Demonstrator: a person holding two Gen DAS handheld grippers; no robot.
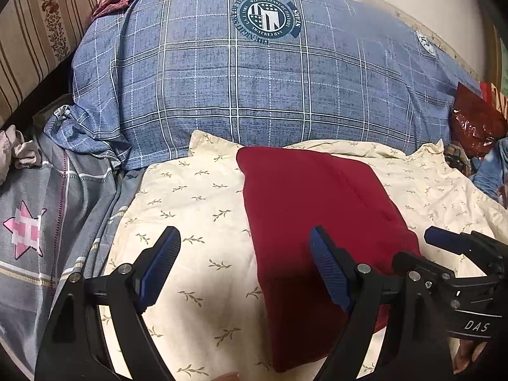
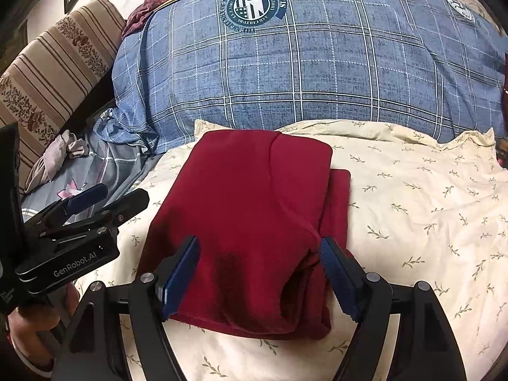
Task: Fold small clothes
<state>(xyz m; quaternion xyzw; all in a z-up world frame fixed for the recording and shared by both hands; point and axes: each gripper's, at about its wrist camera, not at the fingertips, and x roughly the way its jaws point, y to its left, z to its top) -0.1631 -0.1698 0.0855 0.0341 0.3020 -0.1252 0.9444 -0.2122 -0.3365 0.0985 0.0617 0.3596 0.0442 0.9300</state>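
A dark red garment (image 1: 317, 197) (image 2: 254, 184) lies folded into a rough rectangle on a cream leaf-print sheet (image 1: 197, 197) (image 2: 412, 206). My left gripper (image 1: 244, 233) stands open at the garment's left edge, one finger over the sheet and the other over the red cloth. It shows from the side in the right wrist view (image 2: 104, 197). My right gripper (image 2: 259, 241) is open over the garment's near end. The cloth lies between its fingers, and the pads do not press on it. Its fingertip (image 1: 444, 241) shows in the left wrist view.
A big blue plaid quilt (image 1: 254, 79) (image 2: 301, 63) rises behind the sheet. To the left are a striped floral cushion (image 1: 38, 31), a grey cover with a pink star (image 1: 27, 231) and a crumpled pale cloth (image 2: 60, 152). A red plastic bag (image 1: 476, 123) lies far right.
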